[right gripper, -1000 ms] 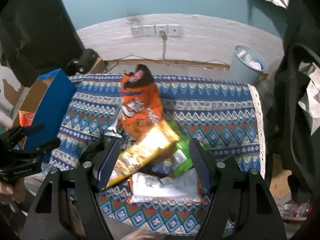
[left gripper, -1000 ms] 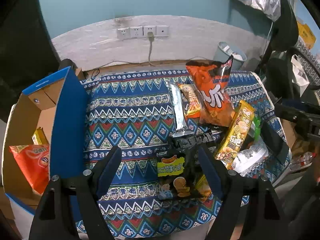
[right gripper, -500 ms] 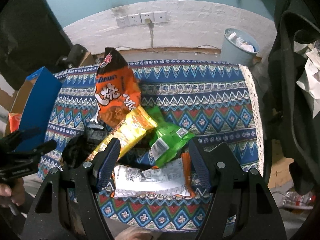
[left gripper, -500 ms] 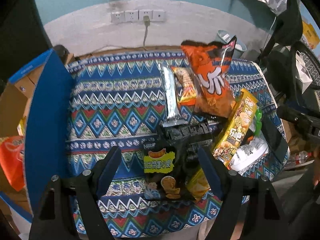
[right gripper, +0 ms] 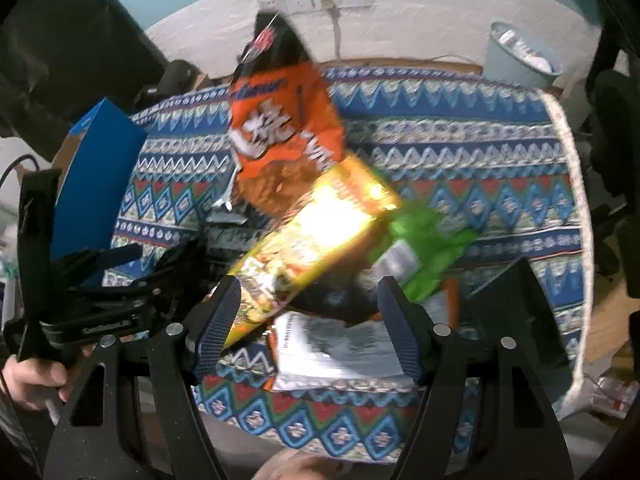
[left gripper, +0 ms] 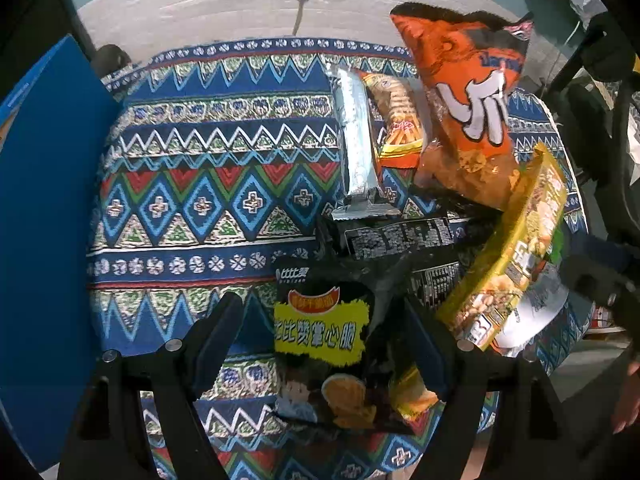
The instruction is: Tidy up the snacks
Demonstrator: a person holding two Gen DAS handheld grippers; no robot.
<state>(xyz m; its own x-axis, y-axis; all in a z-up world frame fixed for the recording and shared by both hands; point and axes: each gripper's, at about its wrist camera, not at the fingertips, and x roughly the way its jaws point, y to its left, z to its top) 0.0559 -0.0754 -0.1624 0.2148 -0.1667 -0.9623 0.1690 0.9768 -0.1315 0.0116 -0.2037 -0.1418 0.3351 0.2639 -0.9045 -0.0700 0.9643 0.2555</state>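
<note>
From the left wrist, the left gripper (left gripper: 324, 344) has its fingers spread on either side of a black snack bag (left gripper: 324, 344), not pinching it. The bag lies on the patterned tablecloth (left gripper: 208, 168), with an orange bag (left gripper: 468, 112) and a yellow bag (left gripper: 516, 248) beyond.

From the right wrist, the right gripper (right gripper: 308, 320) is also spread, over a white packet (right gripper: 336, 352) beside a green bag (right gripper: 424, 248).

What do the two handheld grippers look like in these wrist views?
Both match: the left gripper and right gripper have black angular plastic frames with silver round screw heads. Each carries two dark blue jaws with a fine cross-hatched grip texture. In the right wrist view the left gripper shows from the side as a black body with a handle. No sleeves or markings are discernible.
</note>
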